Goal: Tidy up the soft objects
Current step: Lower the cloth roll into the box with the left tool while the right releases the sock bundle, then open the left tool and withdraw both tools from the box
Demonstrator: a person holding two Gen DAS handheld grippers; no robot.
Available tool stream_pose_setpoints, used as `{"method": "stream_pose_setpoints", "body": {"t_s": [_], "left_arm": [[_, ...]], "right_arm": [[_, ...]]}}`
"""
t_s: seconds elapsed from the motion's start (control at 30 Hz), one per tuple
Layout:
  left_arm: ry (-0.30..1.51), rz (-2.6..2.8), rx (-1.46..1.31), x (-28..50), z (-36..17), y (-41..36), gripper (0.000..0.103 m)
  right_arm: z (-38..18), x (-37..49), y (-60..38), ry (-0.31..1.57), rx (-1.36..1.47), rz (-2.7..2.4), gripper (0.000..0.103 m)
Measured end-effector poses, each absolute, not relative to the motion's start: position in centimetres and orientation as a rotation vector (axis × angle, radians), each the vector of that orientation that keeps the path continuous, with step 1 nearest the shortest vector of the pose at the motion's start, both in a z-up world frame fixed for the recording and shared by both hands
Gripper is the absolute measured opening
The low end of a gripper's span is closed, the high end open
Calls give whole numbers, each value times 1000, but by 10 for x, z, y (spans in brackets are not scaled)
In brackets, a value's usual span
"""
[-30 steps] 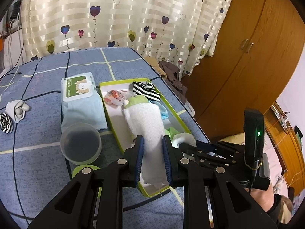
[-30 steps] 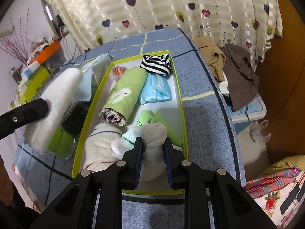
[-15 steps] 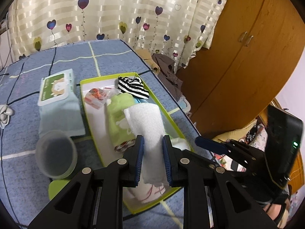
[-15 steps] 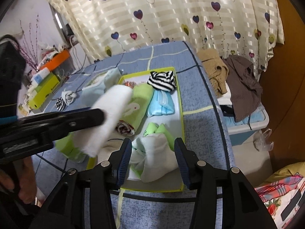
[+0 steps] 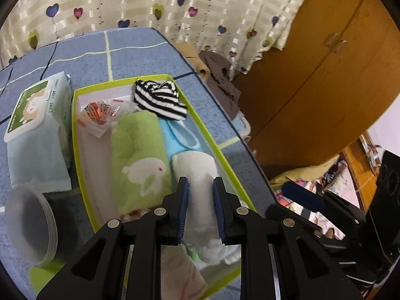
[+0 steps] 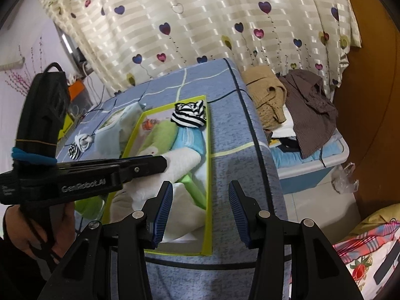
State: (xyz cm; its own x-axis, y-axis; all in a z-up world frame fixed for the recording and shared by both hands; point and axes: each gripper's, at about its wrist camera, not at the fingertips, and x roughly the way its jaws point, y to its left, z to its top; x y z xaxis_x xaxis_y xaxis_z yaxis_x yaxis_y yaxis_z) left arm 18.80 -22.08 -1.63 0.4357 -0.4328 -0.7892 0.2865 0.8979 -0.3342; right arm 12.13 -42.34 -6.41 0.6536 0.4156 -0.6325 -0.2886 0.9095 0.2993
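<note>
White towel roll (image 5: 197, 175) clamped, left tool (image 5: 200, 200) | right tool (image 6: 200, 210) unclenched, empty

Cream striped curtain with heart balloons (image 5: 155, 2) behind blue grid-lined bedspread (image 5: 130, 42); orange wooden wardrobe (image 5: 325, 80) right; clear round plastic container (image 5: 27, 227) beside pale blue wet-wipes pack (image 5: 35, 125).
</note>
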Motion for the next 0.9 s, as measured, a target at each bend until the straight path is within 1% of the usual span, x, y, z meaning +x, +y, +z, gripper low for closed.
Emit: {"method": "stream_pose_setpoints", "body": {"t_s": [0.33,0.9], "left_arm": [[1012,-431,-158,198,-23,-222,21],[924,-475,-188,150,17,-193,22]], "right_arm": [[-67,128,-422,762,180,406,46],[-43,110,-398,725,126,411,46]]}}
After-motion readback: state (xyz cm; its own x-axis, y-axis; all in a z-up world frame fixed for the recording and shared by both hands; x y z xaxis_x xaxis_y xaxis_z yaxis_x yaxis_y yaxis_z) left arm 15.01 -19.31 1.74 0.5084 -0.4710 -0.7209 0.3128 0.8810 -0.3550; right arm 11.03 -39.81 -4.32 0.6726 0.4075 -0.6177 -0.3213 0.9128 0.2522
